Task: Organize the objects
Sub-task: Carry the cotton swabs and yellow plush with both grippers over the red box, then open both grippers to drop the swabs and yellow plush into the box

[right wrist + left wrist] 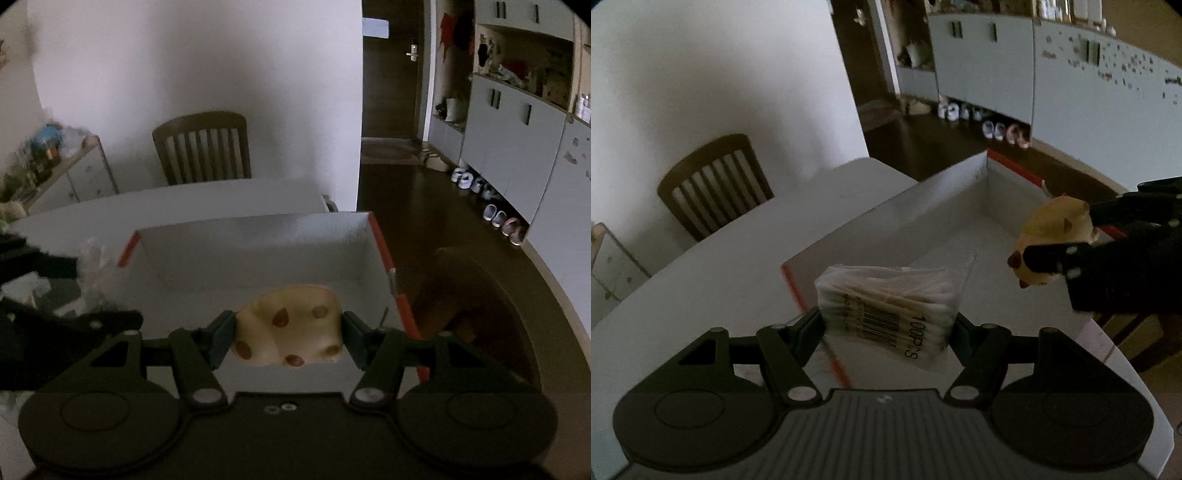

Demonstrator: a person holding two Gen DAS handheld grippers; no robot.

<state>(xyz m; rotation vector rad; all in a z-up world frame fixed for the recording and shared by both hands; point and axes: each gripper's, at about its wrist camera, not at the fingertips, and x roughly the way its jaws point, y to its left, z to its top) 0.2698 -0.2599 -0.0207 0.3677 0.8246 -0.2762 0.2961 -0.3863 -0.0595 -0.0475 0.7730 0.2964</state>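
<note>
A clear bag of cotton swabs (886, 310) with a barcode label hangs over the near left corner of a white box with red edges (886, 206); my left gripper (886, 325) is shut on the bag. A cream soft toy with brown spots (290, 326) is pinched between the pads of my right gripper (288, 338), above the near right part of the same box (258, 236). In the left wrist view the toy (1052, 236) and the right gripper (1049, 247) hover at the box's right side. The box looks empty inside.
The box sits on a white table (713, 266) whose right edge drops to a dark wooden floor (443, 206). A wooden chair (203, 147) stands behind the table by a white wall. Grey cabinets (517, 140) with shoes beneath line the right. A cluttered sideboard (66, 166) stands at the left.
</note>
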